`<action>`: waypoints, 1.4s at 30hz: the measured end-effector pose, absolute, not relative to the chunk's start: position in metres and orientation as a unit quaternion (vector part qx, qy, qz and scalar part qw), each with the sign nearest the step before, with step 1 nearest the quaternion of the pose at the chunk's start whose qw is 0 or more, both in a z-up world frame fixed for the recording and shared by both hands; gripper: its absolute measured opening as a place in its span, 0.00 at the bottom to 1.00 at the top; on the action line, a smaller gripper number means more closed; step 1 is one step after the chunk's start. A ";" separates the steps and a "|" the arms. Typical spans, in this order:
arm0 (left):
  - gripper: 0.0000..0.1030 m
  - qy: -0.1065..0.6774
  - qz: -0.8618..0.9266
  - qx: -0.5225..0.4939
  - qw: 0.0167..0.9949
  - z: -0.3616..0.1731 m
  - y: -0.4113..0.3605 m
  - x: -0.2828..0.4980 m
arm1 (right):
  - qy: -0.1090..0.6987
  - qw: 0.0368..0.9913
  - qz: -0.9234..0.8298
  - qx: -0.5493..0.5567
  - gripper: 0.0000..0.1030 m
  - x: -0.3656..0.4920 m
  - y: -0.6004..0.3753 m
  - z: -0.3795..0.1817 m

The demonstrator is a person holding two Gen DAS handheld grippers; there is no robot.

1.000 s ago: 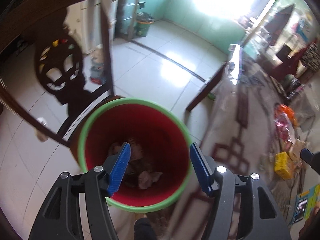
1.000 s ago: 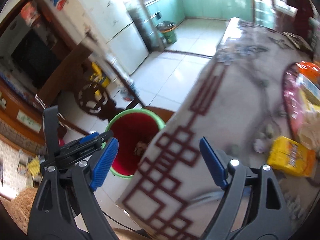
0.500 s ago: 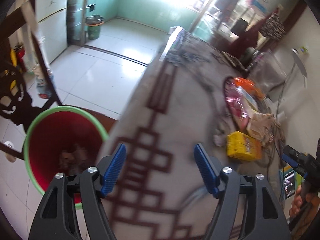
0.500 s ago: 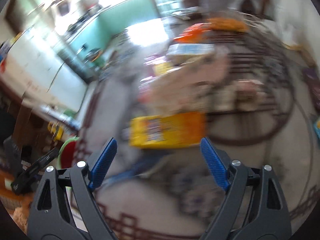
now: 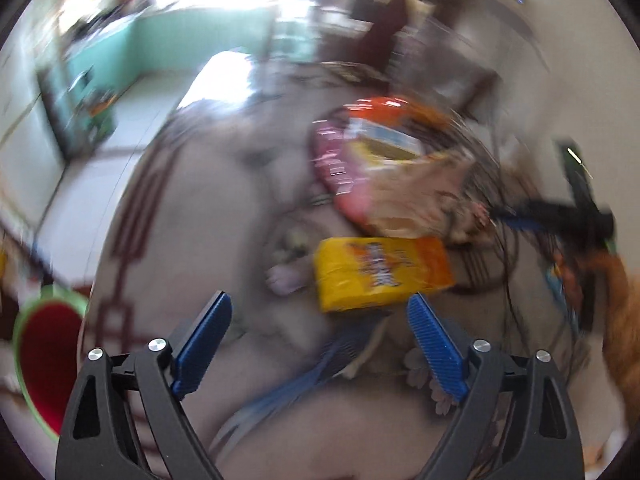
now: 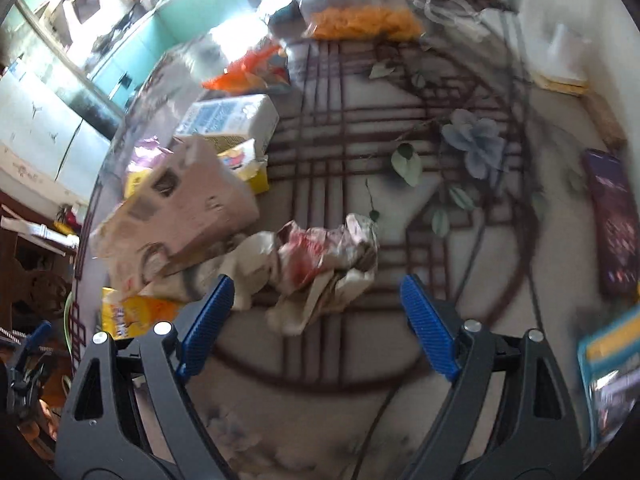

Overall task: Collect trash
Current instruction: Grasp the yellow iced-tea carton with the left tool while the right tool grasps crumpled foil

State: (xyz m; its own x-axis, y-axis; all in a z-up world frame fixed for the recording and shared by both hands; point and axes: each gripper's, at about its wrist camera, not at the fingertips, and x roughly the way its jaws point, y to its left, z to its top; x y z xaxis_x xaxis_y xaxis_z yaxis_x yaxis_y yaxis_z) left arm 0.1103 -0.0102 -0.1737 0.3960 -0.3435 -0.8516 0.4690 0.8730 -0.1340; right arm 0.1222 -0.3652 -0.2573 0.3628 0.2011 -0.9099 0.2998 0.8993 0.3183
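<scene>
My left gripper (image 5: 318, 316) is open and empty above the patterned tablecloth, just short of a yellow packet (image 5: 382, 274). Small crumpled scraps (image 5: 286, 276) lie left of the packet. The red bin with a green rim (image 5: 46, 364) stands on the floor at the lower left. My right gripper (image 6: 312, 298) is open and empty, with a crumpled white and red wrapper (image 6: 320, 264) lying between and just beyond its fingertips. The yellow packet also shows in the right wrist view (image 6: 134, 314) at the left.
A pile of snack bags and boxes (image 5: 384, 168) lies beyond the yellow packet. In the right wrist view a pink box (image 6: 176, 216), a white and blue carton (image 6: 230, 122), orange snacks (image 6: 364, 22) and a dark phone (image 6: 614, 220) lie on the table. The left view is blurred.
My left gripper has swung from over the red bin to over the table near the yellow packet. My right gripper has moved across the table to the crumpled wrapper. Both stay open.
</scene>
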 end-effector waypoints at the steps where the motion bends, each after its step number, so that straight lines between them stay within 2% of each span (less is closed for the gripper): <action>1: 0.85 0.485 -0.254 0.085 0.833 -0.172 -0.019 0.111 | 0.570 0.790 -0.022 0.224 0.81 0.127 -0.367 -0.265; 3: 0.89 0.464 -0.281 0.140 0.828 -0.168 -0.039 0.111 | 0.578 0.783 -0.007 0.232 0.73 0.131 -0.368 -0.273; 4: 0.90 0.456 -0.292 0.160 0.825 -0.167 -0.047 0.112 | 0.580 0.780 0.002 0.235 0.60 0.132 -0.368 -0.276; 5: 0.92 0.444 -0.306 0.188 0.821 -0.166 -0.056 0.113 | 0.583 0.778 0.008 0.236 0.52 0.131 -0.366 -0.277; 8: 0.92 0.433 -0.338 0.249 0.798 -0.172 -0.078 0.118 | 0.578 0.777 0.023 0.247 0.37 0.127 -0.369 -0.277; 12: 0.92 0.464 -0.384 0.282 0.747 -0.195 -0.100 0.132 | 0.569 0.775 0.036 0.273 0.31 0.115 -0.376 -0.270; 19: 0.92 0.508 -0.383 0.306 0.708 -0.234 -0.116 0.151 | 0.565 0.765 0.061 0.304 0.32 0.106 -0.382 -0.265; 22: 0.92 0.507 -0.396 0.299 0.705 -0.236 -0.125 0.152 | 0.559 0.769 0.059 0.304 0.60 0.104 -0.387 -0.262; 26: 0.90 0.518 -0.407 0.313 0.684 -0.248 -0.139 0.145 | 0.554 0.776 0.050 0.299 0.60 0.107 -0.389 -0.257; 29: 0.79 0.518 -0.405 0.310 0.687 -0.250 -0.142 0.136 | 0.552 0.779 0.046 0.292 0.63 0.105 -0.388 -0.253; 31: 0.66 0.517 -0.400 0.294 0.697 -0.245 -0.140 0.131 | 0.550 0.781 0.046 0.293 0.65 0.101 -0.389 -0.251; 33: 0.60 0.513 -0.385 0.272 0.717 -0.241 -0.134 0.127 | 0.549 0.782 0.044 0.293 0.67 0.098 -0.389 -0.249; 42: 0.58 0.490 -0.347 0.126 0.790 -0.192 -0.107 0.103 | 0.565 0.768 0.034 0.299 0.69 0.100 -0.376 -0.264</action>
